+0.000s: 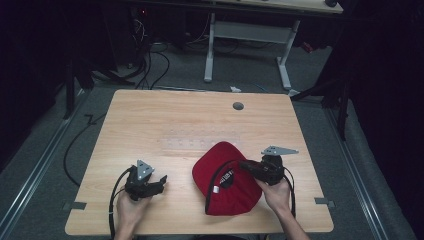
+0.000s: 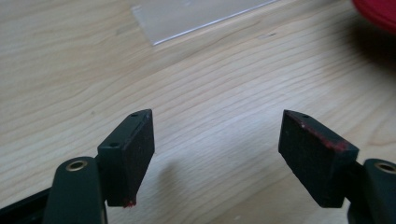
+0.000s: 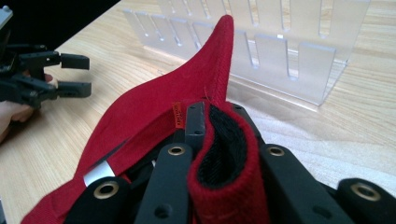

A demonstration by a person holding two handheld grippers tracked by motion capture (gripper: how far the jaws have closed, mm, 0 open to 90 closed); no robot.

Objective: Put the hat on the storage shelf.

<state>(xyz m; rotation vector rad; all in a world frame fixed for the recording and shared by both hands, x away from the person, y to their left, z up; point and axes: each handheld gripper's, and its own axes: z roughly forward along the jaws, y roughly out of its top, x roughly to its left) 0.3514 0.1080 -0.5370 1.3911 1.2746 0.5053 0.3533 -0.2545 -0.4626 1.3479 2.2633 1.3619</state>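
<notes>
From the high view, your right tongs (image 1: pixel 246 165) sit on the near right part of the wooden surface (image 1: pixel 150 120), clamped onto the rim of the red cap (image 1: pixel 227 192). The cap lies upside down there, its dark inner band showing, and its far edge comes up against the clear slotted rack (image 1: pixel 200 140) that lies mid-surface. Your left tongs (image 1: pixel 161 182) rest on the near left part, well apart from the cap, pointing toward it with a gap between the jaws.

In the left gripper view, your left tongs (image 2: pixel 217 149) stand wide over bare wood, holding nothing. Red marks show on the pad edges. A corner of the clear rack (image 2: pixel 196 16) lies ahead, and a sliver of the red cap (image 2: pixel 378 11) shows at the upper right.

In the right gripper view, your right tongs (image 3: pixel 217 140) are pressed narrow on a fold of the cap's rim, red cloth with black lining pinched between the jaws. The rest of the cap (image 3: pixel 187 88) rises ahead to a peak in front of the clear rack (image 3: pixel 289 51). Your left tongs (image 3: pixel 74 74) show at the far left, jaws parted, held by a hand (image 3: pixel 14 114).
</notes>
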